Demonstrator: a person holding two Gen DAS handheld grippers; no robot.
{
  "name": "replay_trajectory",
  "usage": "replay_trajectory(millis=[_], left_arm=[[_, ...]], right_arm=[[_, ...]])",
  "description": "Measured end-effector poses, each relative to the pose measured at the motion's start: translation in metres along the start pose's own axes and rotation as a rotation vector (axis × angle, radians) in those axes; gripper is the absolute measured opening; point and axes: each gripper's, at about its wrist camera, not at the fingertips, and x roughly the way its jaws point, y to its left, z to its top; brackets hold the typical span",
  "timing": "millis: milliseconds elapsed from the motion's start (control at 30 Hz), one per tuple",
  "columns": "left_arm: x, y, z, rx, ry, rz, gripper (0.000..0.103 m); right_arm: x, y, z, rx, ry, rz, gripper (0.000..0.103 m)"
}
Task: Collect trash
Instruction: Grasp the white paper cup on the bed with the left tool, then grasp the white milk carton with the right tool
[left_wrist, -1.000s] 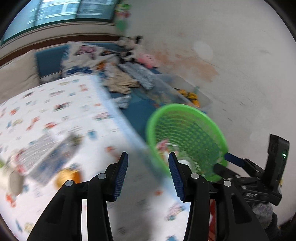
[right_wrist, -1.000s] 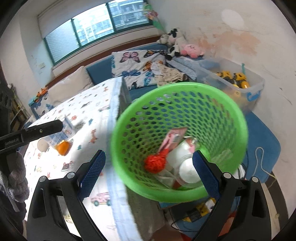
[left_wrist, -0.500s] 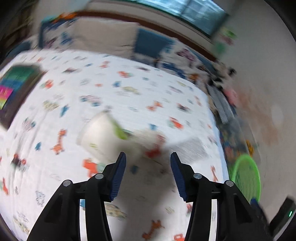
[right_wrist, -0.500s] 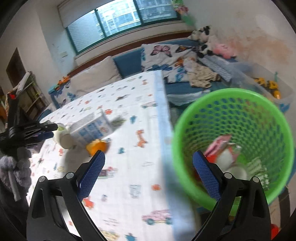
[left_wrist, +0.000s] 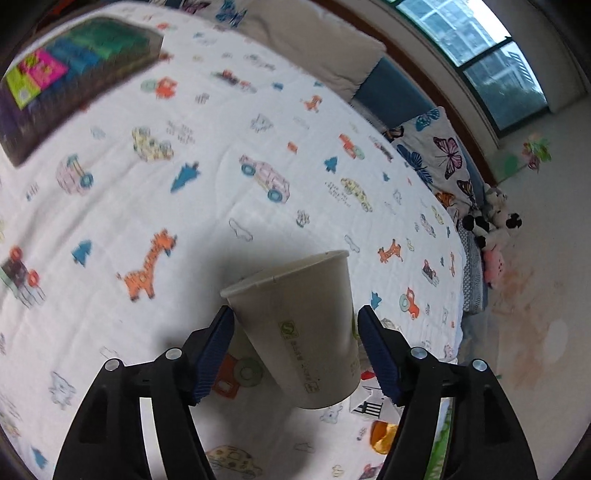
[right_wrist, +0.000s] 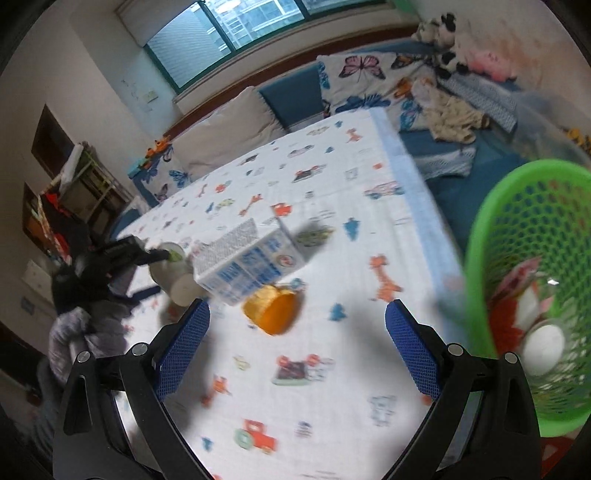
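Note:
A white paper cup (left_wrist: 306, 332) lies on its side on the cartoon-print sheet (left_wrist: 147, 206). My left gripper (left_wrist: 295, 312) straddles it with its jaws opening; a gap shows beside the cup on the right. The right wrist view shows the same cup (right_wrist: 173, 277) with the left gripper (right_wrist: 147, 254) around it. Beside it lie a blue and white carton (right_wrist: 247, 266) and a crumpled orange piece (right_wrist: 273, 314). My right gripper (right_wrist: 297, 306) hangs wide open above the sheet, holding nothing. The green mesh basket (right_wrist: 517, 229) at the right edge holds several pieces of trash.
A dark box with coloured panels (left_wrist: 74, 74) lies on the sheet's far left. Pillows, a butterfly cushion (right_wrist: 354, 77) and plush toys (right_wrist: 439, 33) line the window side. A gloved hand (right_wrist: 74, 332) holds the left gripper. The sheet's edge (right_wrist: 413, 166) drops off beside the basket.
My left gripper swung away from the basket to the sheet, rolled, and now frames the paper cup with wider jaws. The right view turned left; the basket slid to its right edge.

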Motion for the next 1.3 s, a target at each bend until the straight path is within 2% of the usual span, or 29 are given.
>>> replay_trajectory(millis=[100,267,500,733,967,1067,1100,1233,1300], left_arm=[[0.003,-0.002,0.000,-0.005,0.002,-0.001,0.066],[0.013,-0.009,0.003,0.002,0.013,0.017,0.068],[0.024,-0.011,0.003,0.058,0.043,0.025,0.068],[0.023,-0.016,0.004,0.168,0.055,0.033,0.065],[0.021,-0.013,0.006,0.228,0.068,0.024,0.064],[0.021,-0.016,0.004,0.265,0.067,0.024,0.065],[0.021,-0.018,0.004,0.279,0.068,0.026,0.065],[0.025,-0.020,0.004,0.303,0.080,0.021,0.066],[0.025,-0.020,0.004,0.311,0.080,0.014,0.065]], right_arm=[[0.008,0.002,0.011,0.041,0.017,0.027,0.095],[0.029,0.001,0.028,0.181,0.070,0.111,0.095],[0.057,0.003,0.045,0.325,0.131,0.130,0.095],[0.089,0.003,0.053,0.448,0.200,0.121,0.095],[0.118,0.000,0.051,0.508,0.275,0.054,0.095],[0.124,0.000,0.047,0.498,0.290,0.045,0.091],[0.122,0.004,0.047,0.461,0.286,0.033,0.085],[0.114,0.010,0.043,0.411,0.259,0.080,0.071],[0.109,0.014,0.042,0.370,0.235,0.099,0.061]])
